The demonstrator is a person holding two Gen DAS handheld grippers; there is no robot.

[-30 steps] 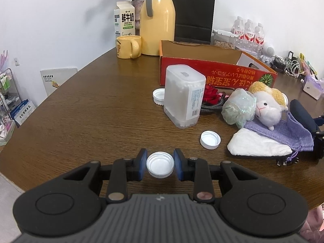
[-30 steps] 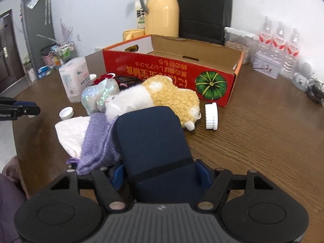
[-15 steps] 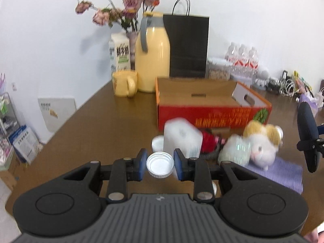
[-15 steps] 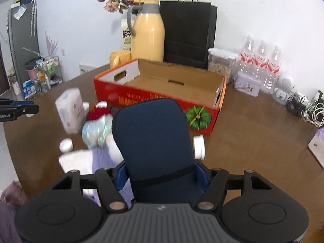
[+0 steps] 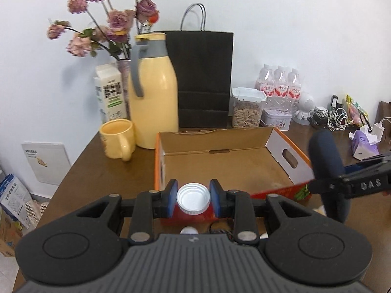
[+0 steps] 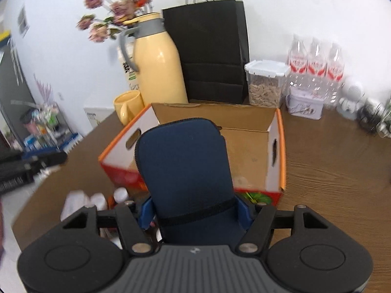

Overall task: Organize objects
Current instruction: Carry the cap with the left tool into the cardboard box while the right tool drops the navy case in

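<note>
My left gripper [image 5: 193, 201] is shut on a white bottle cap [image 5: 193, 200] and holds it in the air at the near left wall of the open cardboard box [image 5: 220, 163]. My right gripper [image 6: 195, 213] is shut on a navy blue pouch [image 6: 185, 171], held upright above the near edge of the same box [image 6: 246, 146]. The pouch and right gripper also show at the right of the left wrist view [image 5: 326, 161]. The box looks empty inside. Other white caps [image 6: 121, 194] lie on the table below, partly hidden.
Behind the box stand a yellow thermos [image 5: 152, 92], a yellow mug [image 5: 118, 141], a milk carton [image 5: 110, 92], a black paper bag [image 5: 202, 78], a seed jar [image 5: 246, 108], water bottles [image 5: 278, 85] and a small tin [image 5: 276, 119]. Cables and tissues [image 5: 365, 144] lie at right.
Both grippers have risen and moved forward towards the box, each still holding its object. The items on the table have dropped below the view.
</note>
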